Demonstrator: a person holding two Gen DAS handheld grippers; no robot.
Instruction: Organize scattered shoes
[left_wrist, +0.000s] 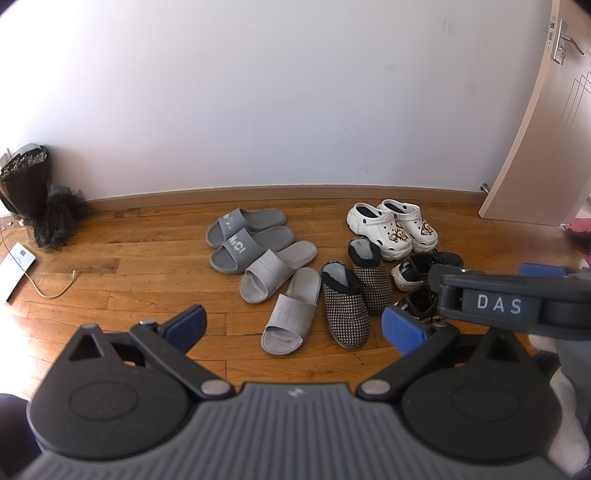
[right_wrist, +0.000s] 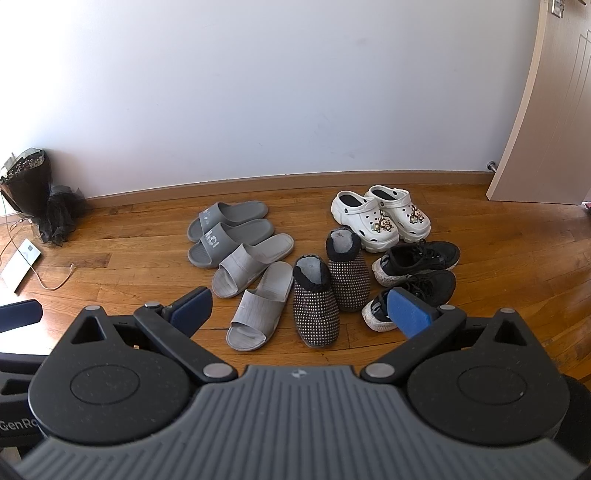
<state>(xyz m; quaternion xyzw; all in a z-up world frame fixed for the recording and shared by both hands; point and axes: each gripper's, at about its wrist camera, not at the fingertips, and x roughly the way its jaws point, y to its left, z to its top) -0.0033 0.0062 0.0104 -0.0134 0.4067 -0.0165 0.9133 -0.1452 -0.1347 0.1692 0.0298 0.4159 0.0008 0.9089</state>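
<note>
Both tools hover over the wooden floor (right_wrist: 517, 258), short of the shoes, so the step in hand looks like picking a first shoe. The left hand-held gripper (left_wrist: 293, 325) is spread wide and empty, and so is the right hand-held gripper (right_wrist: 299, 308). Taking the white clogs (right_wrist: 380, 216) by the wall as landmark: the black sneakers (right_wrist: 417, 273) lie just in front of them, long axes crosswise, toes leftward; the dotted slippers (right_wrist: 332, 288) sit front-left, toes toward the camera; the light grey slides (right_wrist: 255, 284) lie further left, askew, one angled against the other; the dark grey slides (right_wrist: 225, 232) lie furthest left, side by side. Straightening a light grey slide probably comes next, calling for a descent and a pinch across its strap.
</note>
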